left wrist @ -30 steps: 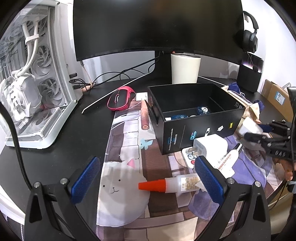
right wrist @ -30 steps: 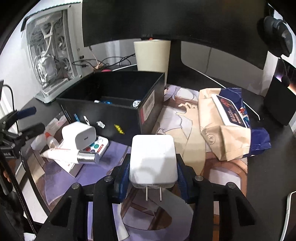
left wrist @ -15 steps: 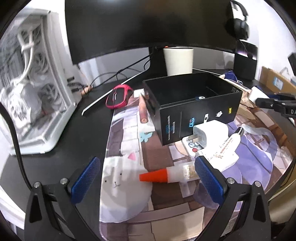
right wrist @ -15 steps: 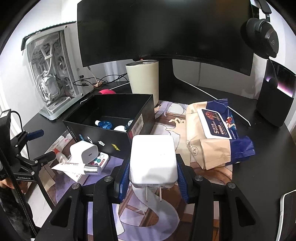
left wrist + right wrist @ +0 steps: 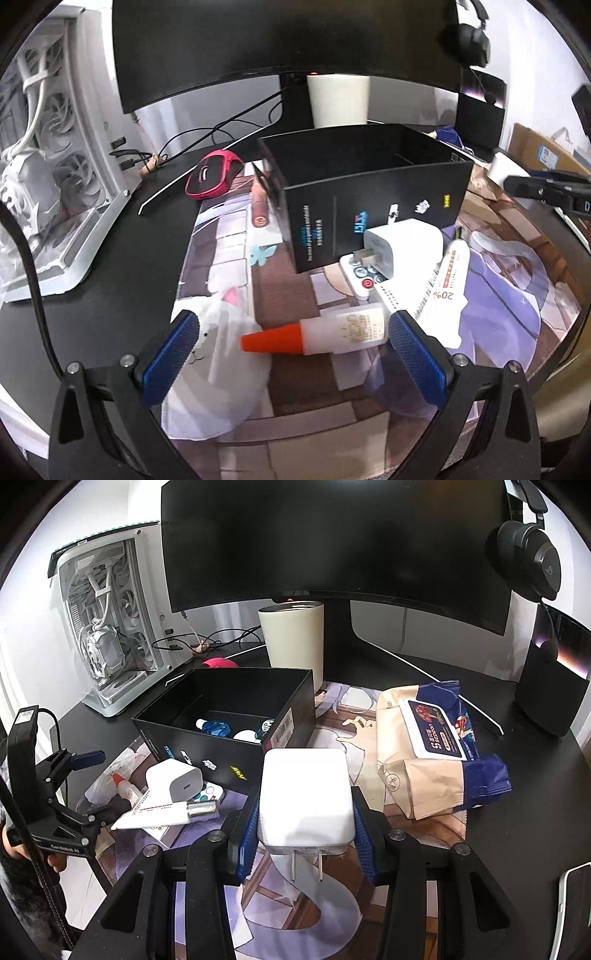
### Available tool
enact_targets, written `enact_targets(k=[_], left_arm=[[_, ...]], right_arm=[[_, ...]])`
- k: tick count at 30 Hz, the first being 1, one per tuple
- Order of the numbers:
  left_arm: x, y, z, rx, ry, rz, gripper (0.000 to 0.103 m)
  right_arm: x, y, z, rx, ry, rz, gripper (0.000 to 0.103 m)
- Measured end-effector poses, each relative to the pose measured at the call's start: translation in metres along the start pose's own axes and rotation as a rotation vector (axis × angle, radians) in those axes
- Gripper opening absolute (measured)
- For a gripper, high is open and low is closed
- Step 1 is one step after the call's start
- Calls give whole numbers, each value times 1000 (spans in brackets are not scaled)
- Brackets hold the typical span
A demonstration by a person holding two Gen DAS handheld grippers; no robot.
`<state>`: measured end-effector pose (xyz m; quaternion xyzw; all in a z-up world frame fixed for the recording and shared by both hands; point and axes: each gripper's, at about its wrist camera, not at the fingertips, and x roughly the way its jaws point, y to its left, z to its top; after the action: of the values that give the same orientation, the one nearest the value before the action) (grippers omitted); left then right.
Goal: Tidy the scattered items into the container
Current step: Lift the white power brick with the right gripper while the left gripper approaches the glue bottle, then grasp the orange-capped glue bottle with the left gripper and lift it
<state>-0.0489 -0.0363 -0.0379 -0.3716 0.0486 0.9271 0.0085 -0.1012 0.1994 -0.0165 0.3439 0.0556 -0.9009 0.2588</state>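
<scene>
Right gripper clamped on white charger; black box at 11 o'clock. Left gripper fingers apart around glue bottle.

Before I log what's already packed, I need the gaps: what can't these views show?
- Box contents: in the left wrist view the black box front wall hides them; in the right wrist view its near wall cuts off the bottles.
- Remote: mostly under the small charger.
- Tube print: too small.
</scene>
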Motion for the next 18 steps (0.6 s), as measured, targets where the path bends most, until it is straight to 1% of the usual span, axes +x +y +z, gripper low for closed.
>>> enact_targets(k=[8,11,12,13,14,15,16,17,18], left_arm=[[16,2,-5,-29,42,12,103],[22,10,-7,-86,47,-21,103],[23,13,-8,-111,47,-33,100],[23,16,-8,-127,43,-39,94],[22,18,-9,-131,33,-42,80],[20,18,-8,-130,25,-43,58],[18,19,-8,-134,25,-52,49],[17,21,-8,-140,25,-74,34],[16,23,-8,-143,26,-92,24]], right_arm=[[0,6,-1,-16,3,8,44],[1,7,-1,-19,5,9,44],[1,7,-1,-20,4,9,44],[1,8,-1,-22,4,9,44],[1,8,-1,-23,3,9,44],[1,8,-1,-24,2,10,44],[1,8,-1,-24,2,11,44],[1,7,-1,-24,2,10,44],[1,7,-1,-23,2,10,44]])
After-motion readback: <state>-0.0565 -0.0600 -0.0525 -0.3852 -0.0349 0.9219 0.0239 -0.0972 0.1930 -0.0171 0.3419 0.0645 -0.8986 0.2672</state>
